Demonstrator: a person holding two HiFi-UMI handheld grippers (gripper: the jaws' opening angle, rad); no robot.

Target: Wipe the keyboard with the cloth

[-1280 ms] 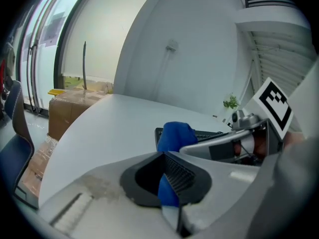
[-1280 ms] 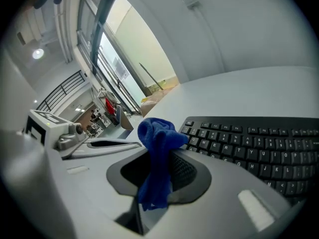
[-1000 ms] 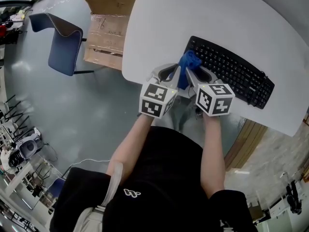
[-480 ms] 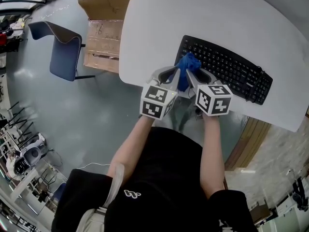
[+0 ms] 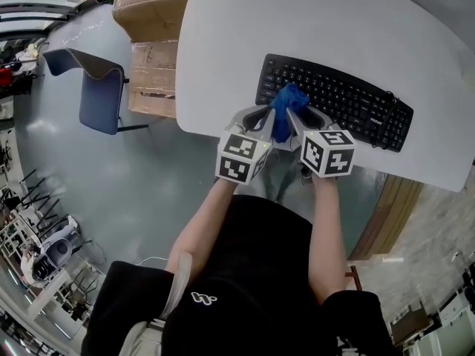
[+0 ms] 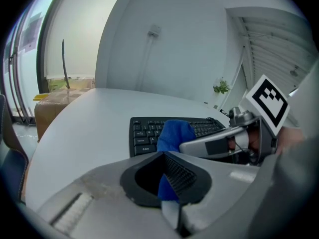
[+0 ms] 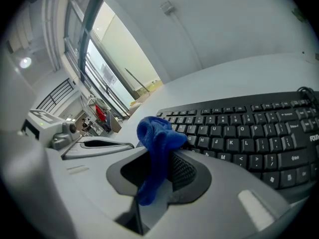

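At the near edge of the keyboard (image 5: 349, 99), the left tongs (image 5: 266, 116) and right tongs (image 5: 295, 116) both pinch the blue cloth (image 5: 286, 104). It would likely wipe best pressed flat onto the keys, then swept along the keyboard's length.

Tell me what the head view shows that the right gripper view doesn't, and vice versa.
Head view only: the whole keyboard end to end, plus the blue chair and cardboard boxes on the floor beside the table. Right gripper view only: the right gripper with its jaws shut on the cloth, and the windows behind. Both: the cloth bunched at the keyboard's near edge, with the left gripper alongside.
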